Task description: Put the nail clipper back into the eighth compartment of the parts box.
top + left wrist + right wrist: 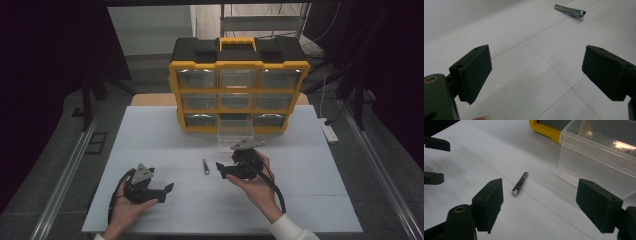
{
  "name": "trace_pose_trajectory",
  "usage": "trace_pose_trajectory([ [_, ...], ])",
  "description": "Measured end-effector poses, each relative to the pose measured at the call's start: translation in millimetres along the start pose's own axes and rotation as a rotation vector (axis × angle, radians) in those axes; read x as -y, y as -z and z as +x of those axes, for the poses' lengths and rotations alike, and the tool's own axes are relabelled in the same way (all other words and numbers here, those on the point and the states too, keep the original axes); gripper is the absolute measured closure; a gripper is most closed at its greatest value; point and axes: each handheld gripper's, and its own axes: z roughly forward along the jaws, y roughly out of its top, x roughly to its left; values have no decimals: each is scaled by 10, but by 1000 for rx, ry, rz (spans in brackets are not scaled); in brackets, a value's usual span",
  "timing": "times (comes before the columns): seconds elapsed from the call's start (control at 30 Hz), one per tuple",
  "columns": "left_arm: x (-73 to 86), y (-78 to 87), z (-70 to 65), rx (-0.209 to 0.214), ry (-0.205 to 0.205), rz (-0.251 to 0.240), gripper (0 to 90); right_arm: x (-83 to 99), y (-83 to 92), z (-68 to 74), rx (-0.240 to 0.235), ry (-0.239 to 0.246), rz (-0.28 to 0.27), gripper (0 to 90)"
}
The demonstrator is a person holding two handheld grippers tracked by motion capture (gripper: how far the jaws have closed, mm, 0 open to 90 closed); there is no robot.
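Small silver metal nail clipper (204, 166) flat on the white worktop (150, 135), between two hand-held black claws and near the clear plastic drawer (237, 131) pulled out of the yellow-and-black organizer case (239, 80), probably its destination. Right claw (544, 202) spread wide, aimed at the clipper, likely for pickup; left claw (537, 72) likewise agape and empty, low over bare worktop, well apart from it.

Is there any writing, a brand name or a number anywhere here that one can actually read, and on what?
None can be read.
Yellow and black drawer organizer: no label legible on its frame or handle.
Nail clipper: bare metal, no marking visible.
Clear pulled-out drawer: no print.
Both grippers, left gripper and right gripper: plain black, unmarked.
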Motion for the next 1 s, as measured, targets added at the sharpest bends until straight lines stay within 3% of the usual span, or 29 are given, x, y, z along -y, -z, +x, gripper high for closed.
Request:
trace_pose_trajectory([
  [0.3,0,-1,0,-1,1,-1,97,-37,-62,63,-22,2,6,218],
  [1.0,2,3,-6,4,0,-1,98,-81,-241,158,-20,5,44,222],
])
